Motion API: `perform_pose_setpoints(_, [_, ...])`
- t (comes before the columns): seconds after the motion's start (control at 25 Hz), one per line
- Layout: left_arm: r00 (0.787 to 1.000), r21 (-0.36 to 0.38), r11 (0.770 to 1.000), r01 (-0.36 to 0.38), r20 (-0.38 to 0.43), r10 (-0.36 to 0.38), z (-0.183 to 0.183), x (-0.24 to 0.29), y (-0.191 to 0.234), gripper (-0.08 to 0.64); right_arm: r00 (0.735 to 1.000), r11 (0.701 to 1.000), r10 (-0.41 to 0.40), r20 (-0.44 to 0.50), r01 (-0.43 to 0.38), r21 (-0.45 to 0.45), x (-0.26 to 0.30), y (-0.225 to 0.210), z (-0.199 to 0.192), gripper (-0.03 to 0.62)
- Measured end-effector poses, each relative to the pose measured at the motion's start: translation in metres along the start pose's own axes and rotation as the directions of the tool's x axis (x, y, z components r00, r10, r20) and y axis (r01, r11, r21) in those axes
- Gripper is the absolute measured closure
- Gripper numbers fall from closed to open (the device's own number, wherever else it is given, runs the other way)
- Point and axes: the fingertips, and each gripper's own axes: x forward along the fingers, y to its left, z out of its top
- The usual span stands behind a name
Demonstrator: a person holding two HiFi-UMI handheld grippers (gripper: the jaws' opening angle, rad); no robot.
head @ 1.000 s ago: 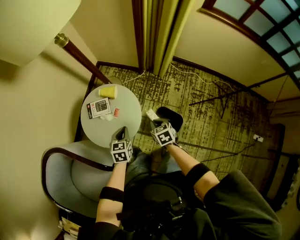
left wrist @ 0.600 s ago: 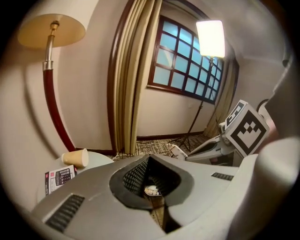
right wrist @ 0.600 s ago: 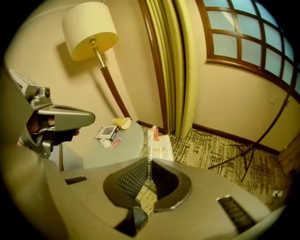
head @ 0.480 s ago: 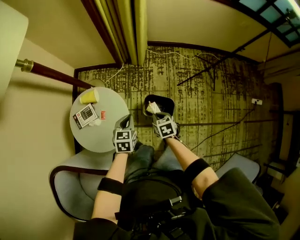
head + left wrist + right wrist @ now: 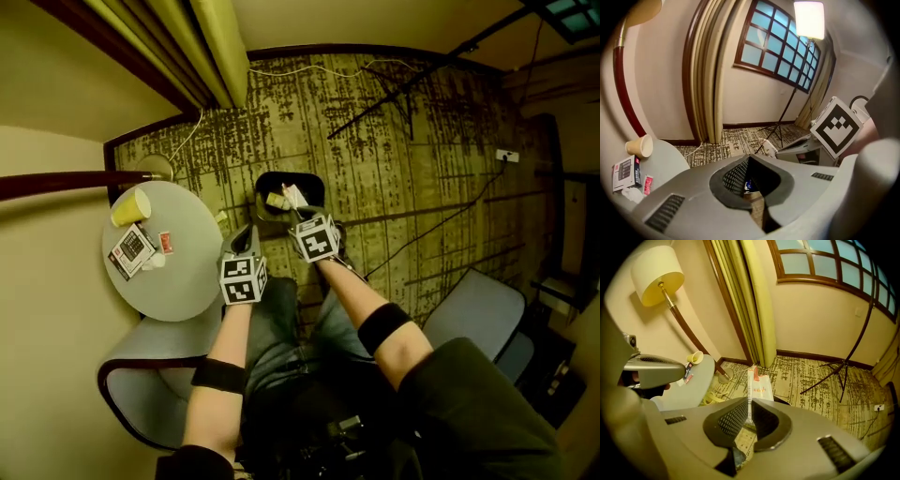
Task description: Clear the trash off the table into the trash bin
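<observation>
A room with a patterned carpet (image 5: 394, 141) and long yellow-green curtains (image 5: 217, 45) is seen from above in the head view, with a round grey bench (image 5: 187, 286) at the left. Four items lie on the bench: a yellow paper cup (image 5: 129, 206) on its side, a black-and-white printed card (image 5: 131, 249), a small red packet (image 5: 166, 242) and a crumpled white tissue (image 5: 156, 261). A black trash bin (image 5: 281, 175) stands on the carpet near the bench, and a pale scrap (image 5: 275, 200) is seen inside it. The right tongs (image 5: 298, 211) are held over the bin's mouth with a flat white wrapper with orange print (image 5: 296, 195). The left tongs (image 5: 247, 234) are held just beside the bin.

In the left gripper view, the left tongs are seen pressed together with nothing clamped. A blue-and-white scrap is glimpsed past the pads, apparently lying below them.

In the right gripper view, the right tongs are seen clamped on the wrapper's lower edge, and the wrapper stands upright above the bin.

The task is judged partly done. The wrapper is not yet dropped, and the four items on the bench are left to be collected.
</observation>
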Motion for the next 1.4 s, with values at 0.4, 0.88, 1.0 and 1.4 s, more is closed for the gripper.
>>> perform_pose_setpoints(0.4, [0.994,-0.024,0.999,0.042,-0.1,-0.044,-0.064,0.152,-0.016,0.56,0.998,0.993,-0.012,-0.057,0.019,0.118,0.118,-0.089,-0.072,0.548])
perform_pose_setpoints(0.88, [0.988,-0.02,0.999,0.039,-0.152,-0.042,-0.152,0.285,0.006,0.56,0.993,0.989,0.01,-0.119,0.008,0.148,0.262,-0.13,-0.15,0.538])
perform_pose_setpoints(1.0, [0.987,-0.018,0.999,0.037,-0.157,-0.04,-0.165,0.303,0.015,0.56,0.991,0.989,0.016,-0.131,0.003,0.146,0.288,-0.132,-0.159,0.534])
perform_pose_setpoints(1.4, [0.983,-0.017,0.999,0.032,-0.178,-0.035,-0.181,0.324,0.025,0.56,0.985,0.991,-0.012,-0.172,0.035,0.129,0.314,-0.15,-0.171,0.454])
